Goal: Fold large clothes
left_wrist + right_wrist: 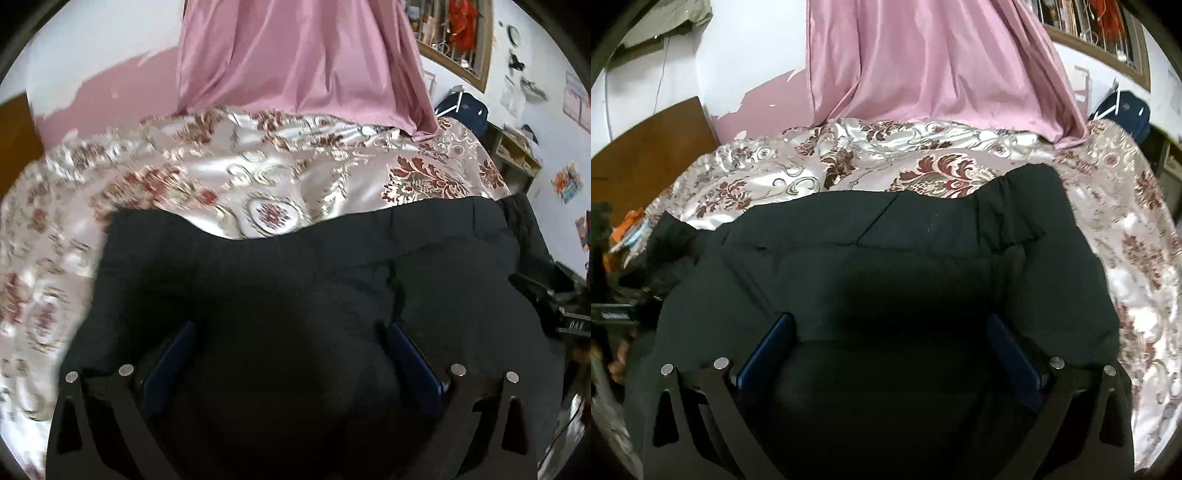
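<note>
A: What's nearest?
B: The left gripper (291, 332), fingers spread wide, pinching nothing, over the black garment (295, 266). The right gripper (890, 328) is likewise spread above that cloth.

A: Where does the garment lie?
B: Flat on the bedspread (221, 173), its far edge running across the floral satin; in the right view a ribbed hem (1019, 206) shows at the far right corner.

A: And beyond?
B: A pink curtain (295, 62) hangs onto the bed's far side, with a barred window (454, 37) to its right.

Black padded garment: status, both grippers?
Left gripper open, right gripper open, both over black padded garment. Garment on floral satin bedspread. Nothing in the way.
</note>
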